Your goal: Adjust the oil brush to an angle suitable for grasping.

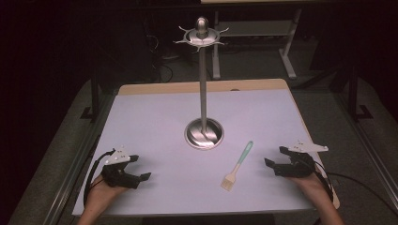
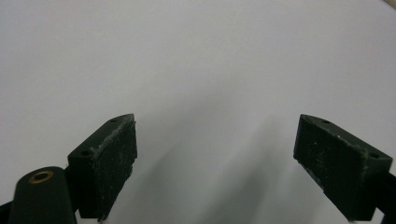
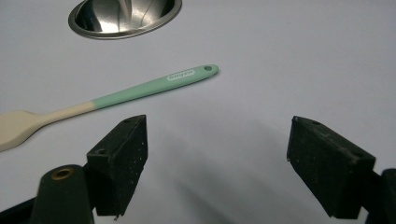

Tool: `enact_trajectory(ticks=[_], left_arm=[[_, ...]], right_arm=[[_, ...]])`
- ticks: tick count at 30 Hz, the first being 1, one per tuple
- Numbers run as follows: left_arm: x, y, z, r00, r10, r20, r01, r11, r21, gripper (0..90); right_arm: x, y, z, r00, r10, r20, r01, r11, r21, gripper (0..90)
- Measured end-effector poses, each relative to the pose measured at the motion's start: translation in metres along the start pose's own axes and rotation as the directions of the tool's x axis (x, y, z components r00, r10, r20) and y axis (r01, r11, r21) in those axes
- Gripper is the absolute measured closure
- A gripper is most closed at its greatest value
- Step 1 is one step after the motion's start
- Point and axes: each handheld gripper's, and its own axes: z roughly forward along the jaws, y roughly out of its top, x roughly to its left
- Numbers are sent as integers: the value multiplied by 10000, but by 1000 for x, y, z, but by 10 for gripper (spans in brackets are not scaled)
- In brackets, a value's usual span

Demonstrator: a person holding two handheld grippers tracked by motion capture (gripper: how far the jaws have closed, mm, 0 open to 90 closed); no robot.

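The right gripper (image 1: 277, 159), lower right of the high view, stands wide and empty; the left gripper (image 1: 136, 168), lower left, likewise. The brush (image 1: 237, 166) lies flat at lower centre. Its thin handle could slip aside or strike the stand (image 1: 204, 132).

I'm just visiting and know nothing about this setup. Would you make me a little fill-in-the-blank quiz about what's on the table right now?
1. The brush has a ____ handle and a cream head.
2. The brush lies nearer the ____ gripper.
3. The jaws of the left gripper stand ____.
4. The tall metal stand has ____ hanging from its hooks.

Missing words: green; right; open; nothing
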Motion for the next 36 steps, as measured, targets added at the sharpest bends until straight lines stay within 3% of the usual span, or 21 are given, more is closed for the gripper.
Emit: enact_trajectory(ticks=[6, 11, 19, 20, 21, 26, 28, 36], left_arm=[[-1, 1, 1, 9985, -539, 61, 538, 9985, 105, 132], [-3, 1, 0, 9995, -276, -120, 277, 9996, 68, 133], [-2, 0, -3, 9991, -424, -15, 424, 9990, -139, 132], [-2, 0, -3, 9991, -424, -15, 424, 9990, -139, 133], [-3, 0, -2, 9989, -459, 12, 459, 9987, -207, 133], [-5, 1, -1, 9986, -518, 104, 520, 9984, -234, 132], [-6, 1, 0, 9988, -473, 158, 477, 9987, -201, 132], [-6, 1, 0, 9982, -578, 178, 581, 9982, -163, 132]], right_arm=[[0, 2, -1, 9998, 185, -24, -184, 9998, 48, 215], [-3, 4, 0, 9997, 224, -71, -223, 9995, 236, 298], [1, 14, 2, 10000, 34, 73, -37, 9991, 424, 774], [1, 14, 2, 10000, 34, 73, -37, 9991, 424, 774], [2, 18, 5, 10000, -29, 48, 26, 9984, 564, 873], [4, 26, 14, 9999, 59, -107, -50, 9965, 830, 898], [4, 30, 22, 9996, -264, -63, 269, 9944, 1019, 897], [-3, 42, 39, 9998, -176, -89, 187, 9896, 1423, 897]])
